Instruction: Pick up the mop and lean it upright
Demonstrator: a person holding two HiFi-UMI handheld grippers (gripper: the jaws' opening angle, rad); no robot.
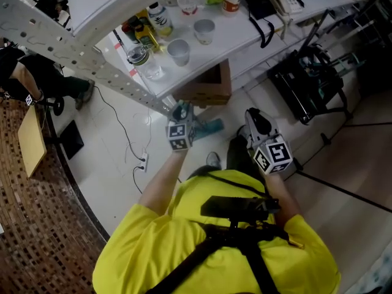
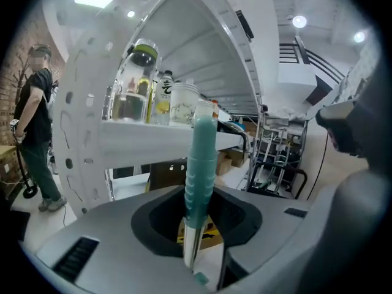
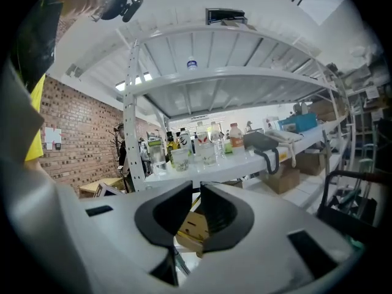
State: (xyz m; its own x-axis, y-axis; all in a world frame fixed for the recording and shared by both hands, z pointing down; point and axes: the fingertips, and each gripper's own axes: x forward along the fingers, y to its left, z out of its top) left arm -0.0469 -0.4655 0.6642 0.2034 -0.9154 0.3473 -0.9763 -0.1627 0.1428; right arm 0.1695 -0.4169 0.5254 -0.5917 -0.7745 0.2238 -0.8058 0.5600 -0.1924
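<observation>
While the left gripper [image 2: 197, 259] clamps its two dark jaws on the teal, ribbed plastic mop handle [image 2: 202, 164], the grip rises upright through the centre of the left gripper view, with bare silvery metal pole showing below it between the pads. Holding high on the shaft looks deliberate: from there the person can steer the top of the pole toward a support. That support is probably the white perforated metal shelf [image 2: 122, 138] crossing the frame behind the handle, loaded with a clear glass jar [image 2: 131, 100] and a plastic cup [image 2: 184, 103].

In the head view, the left gripper [image 1: 182, 112] sits at frame centre just below the shelf edge [image 1: 245, 38], so the handle is already near its leaning place. The right gripper [image 1: 257, 122] hovers beside it, to the right. Its own view shows the right gripper [image 3: 197, 195] with jaws drawn nearly together and nothing between them, seemingly spare, ready to steady the pole if it slips.
</observation>
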